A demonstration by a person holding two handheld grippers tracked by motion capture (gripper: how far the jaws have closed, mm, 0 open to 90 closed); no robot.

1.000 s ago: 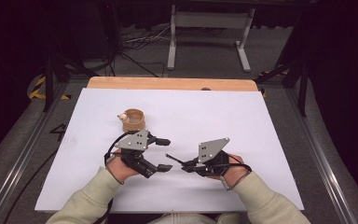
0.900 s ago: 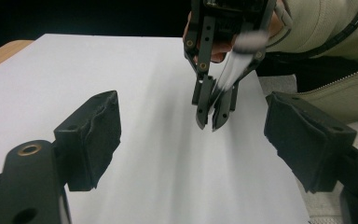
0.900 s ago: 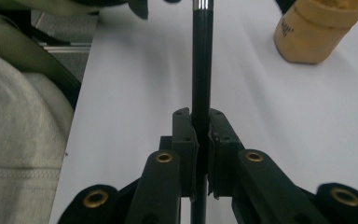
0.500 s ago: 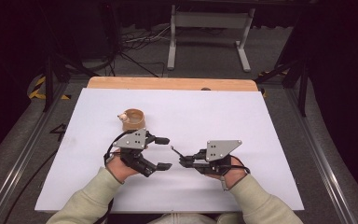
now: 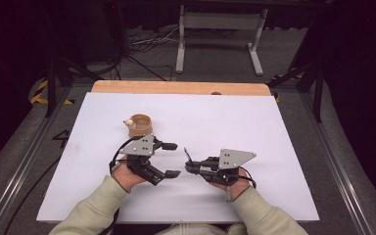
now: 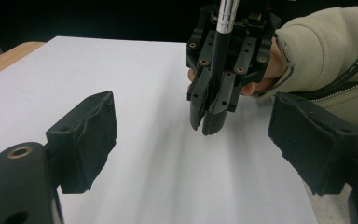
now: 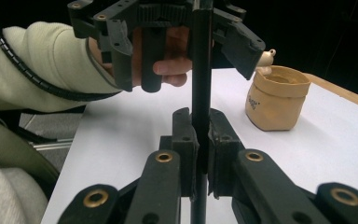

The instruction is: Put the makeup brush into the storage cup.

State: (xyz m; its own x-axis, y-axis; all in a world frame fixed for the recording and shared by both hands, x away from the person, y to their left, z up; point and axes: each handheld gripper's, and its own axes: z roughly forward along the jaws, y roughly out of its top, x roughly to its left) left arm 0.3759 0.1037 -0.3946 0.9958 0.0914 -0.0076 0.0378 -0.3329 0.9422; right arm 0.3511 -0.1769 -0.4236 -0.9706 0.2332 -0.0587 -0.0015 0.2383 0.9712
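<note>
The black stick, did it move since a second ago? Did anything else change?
Yes, a little. The right gripper, jaws shut on the black stick, turned slightly, so the stick's tip swung further from the person. The left gripper stayed put, jaws open and empty. The little brown bag did not move.

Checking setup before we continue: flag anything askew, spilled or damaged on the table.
Nothing stands out. The tan pouch sits upright on the white table, nothing spilled; the right gripper holds a thin black rod; the left gripper is open.
</note>
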